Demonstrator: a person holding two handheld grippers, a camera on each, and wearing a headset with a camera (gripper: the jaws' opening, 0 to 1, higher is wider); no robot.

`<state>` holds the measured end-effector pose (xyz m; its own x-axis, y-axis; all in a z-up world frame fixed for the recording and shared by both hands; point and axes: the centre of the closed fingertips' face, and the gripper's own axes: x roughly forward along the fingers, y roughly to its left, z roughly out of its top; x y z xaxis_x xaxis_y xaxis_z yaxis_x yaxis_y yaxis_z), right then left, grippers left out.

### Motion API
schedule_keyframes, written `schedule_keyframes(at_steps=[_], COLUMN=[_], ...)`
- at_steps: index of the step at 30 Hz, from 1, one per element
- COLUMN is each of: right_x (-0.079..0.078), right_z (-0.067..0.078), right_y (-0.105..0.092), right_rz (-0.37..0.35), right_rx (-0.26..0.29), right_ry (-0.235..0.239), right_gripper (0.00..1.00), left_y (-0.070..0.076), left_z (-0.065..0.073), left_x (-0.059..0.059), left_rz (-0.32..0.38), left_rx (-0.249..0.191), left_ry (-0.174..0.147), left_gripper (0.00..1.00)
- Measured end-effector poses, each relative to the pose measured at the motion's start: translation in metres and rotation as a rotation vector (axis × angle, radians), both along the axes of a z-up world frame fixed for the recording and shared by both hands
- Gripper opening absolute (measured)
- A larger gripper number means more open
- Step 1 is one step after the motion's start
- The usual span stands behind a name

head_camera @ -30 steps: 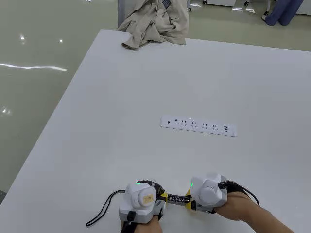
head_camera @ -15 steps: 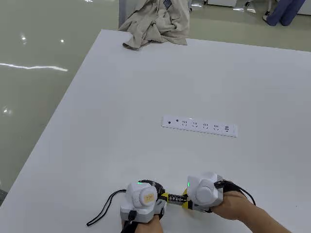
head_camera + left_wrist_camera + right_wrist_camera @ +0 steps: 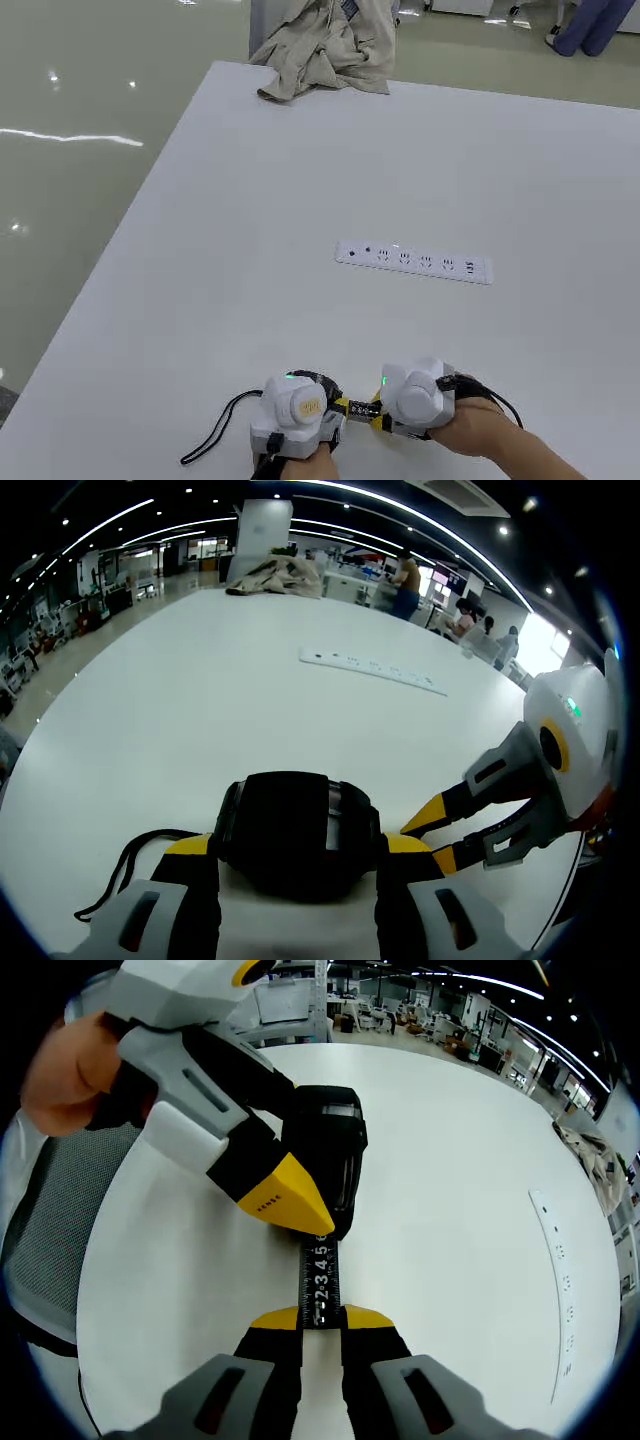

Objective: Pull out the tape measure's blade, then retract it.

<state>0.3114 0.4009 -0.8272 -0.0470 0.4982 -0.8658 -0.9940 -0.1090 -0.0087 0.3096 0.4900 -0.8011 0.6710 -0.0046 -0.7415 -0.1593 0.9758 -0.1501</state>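
Tape measure (image 3: 295, 825) clamped by left gripper (image 3: 300, 848) | blade (image 3: 320, 1275) pinched by right gripper (image 3: 320, 1316) | power strip (image 3: 413, 262) seen well apart at 1 o'clock

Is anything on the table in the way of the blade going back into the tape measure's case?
Nothing visible does. The short exposed blade runs straight over bare table from the right gripper to the case, which the left gripper holds. The power strip lies farther off, away from that line.

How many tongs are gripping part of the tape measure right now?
2. The left tongs clamp the black case; the right tongs pinch the short exposed blade, close beside the case.
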Motion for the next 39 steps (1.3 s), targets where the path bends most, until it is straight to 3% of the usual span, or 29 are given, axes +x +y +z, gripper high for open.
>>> schedule_keyframes(at_steps=[39], right_x=[-0.003], right_z=[0.001], right_y=[0.022], right_rz=[0.022], right_rx=[0.022], right_ry=[-0.024], right_gripper=[0.14], left_y=[0.0], left_z=[0.001], left_x=[0.0], left_rz=[-0.003], left_rx=[0.002], left_ry=[0.0], left_gripper=[0.6])
